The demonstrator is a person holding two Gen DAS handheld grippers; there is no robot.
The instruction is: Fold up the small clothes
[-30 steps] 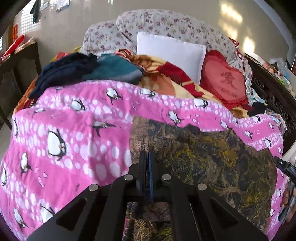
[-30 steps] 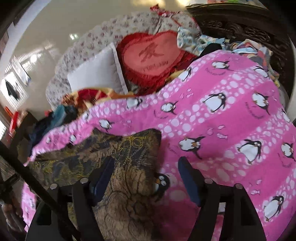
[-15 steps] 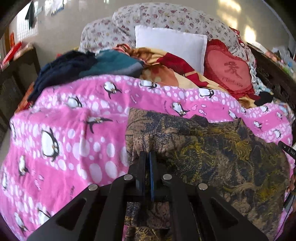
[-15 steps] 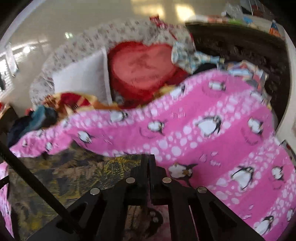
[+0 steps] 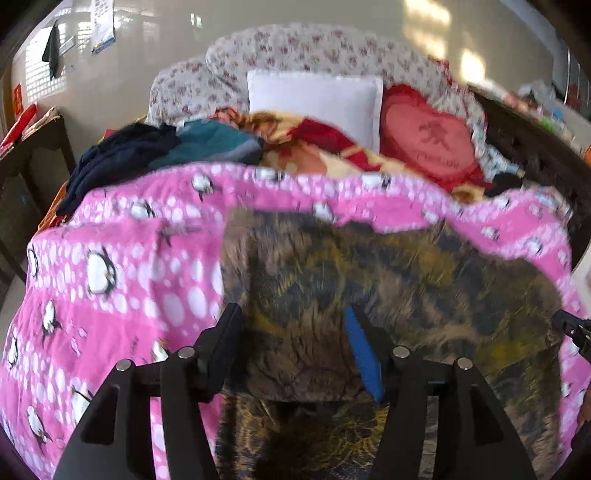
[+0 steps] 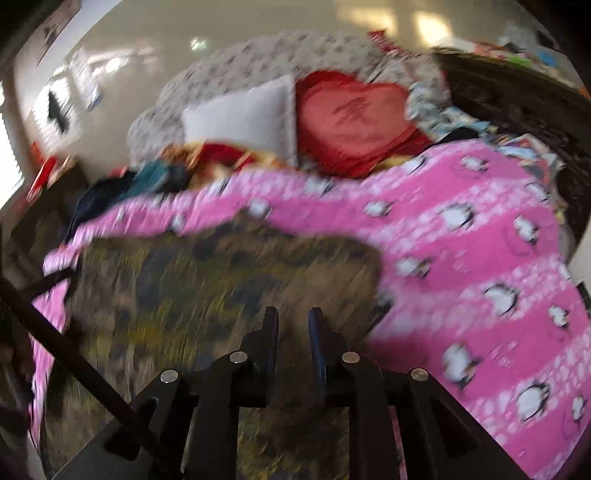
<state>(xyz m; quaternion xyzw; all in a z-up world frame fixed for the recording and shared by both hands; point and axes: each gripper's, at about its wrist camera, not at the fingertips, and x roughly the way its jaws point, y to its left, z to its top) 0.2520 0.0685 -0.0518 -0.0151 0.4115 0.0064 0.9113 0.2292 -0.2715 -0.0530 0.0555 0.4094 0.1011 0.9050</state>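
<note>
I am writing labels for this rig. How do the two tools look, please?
Both are black plastic with angular, forked frames and round silver screw heads. The left tool has two flat fingers with a blue pad on the inner face. The right tool looks the same; a thin black rod crosses its view.

Heart cushion: on the red heart-shaped cushion (image 5: 430, 138) you can see one large dark red character stitched at its middle; in the right wrist view (image 6: 352, 123) it shows again, smeared by motion, and you cannot read it in either view.
Line under the character: you can see a short row of small lettering below it in the left wrist view, too small for you to read.
Wall sheet: the paper sheet (image 5: 102, 27) hanging on the wall at upper left carries rows of print you cannot make out.
Elsewhere: you will find no brand, number or label that can be read.
</note>
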